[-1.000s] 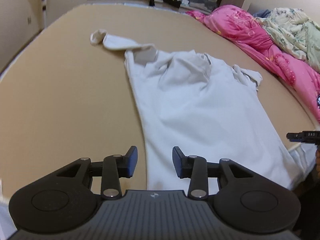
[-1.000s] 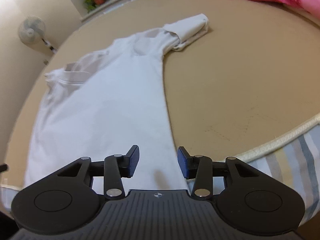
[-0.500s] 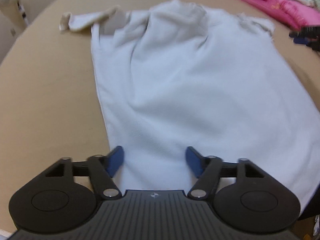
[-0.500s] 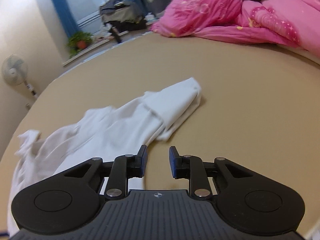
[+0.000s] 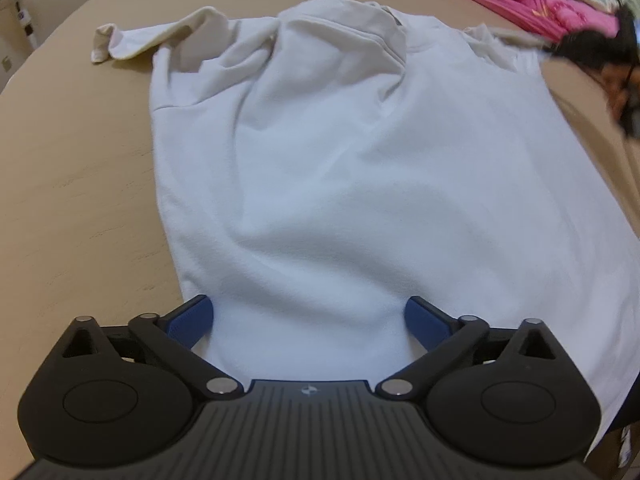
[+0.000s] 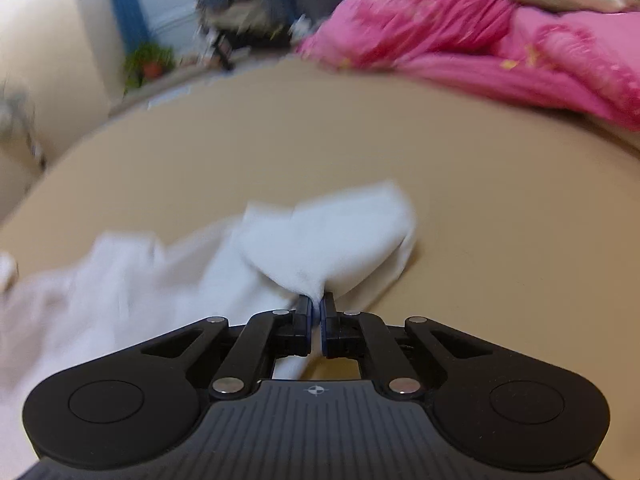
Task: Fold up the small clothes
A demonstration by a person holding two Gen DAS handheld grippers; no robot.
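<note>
Here, white shirt [image 5: 360, 184] on tan bed [image 5: 80, 184], sleeve [image 6: 328, 240] in right gripper [image 6: 317, 312] jaws.

No readable text, label, brand or number shows on anything in either view.

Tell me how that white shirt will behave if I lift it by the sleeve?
The white shirt likely drapes limply: it lies wrinkled on the bed. The sleeve bunches where the right gripper pinches it, so it probably stretches and drags the body along.
</note>
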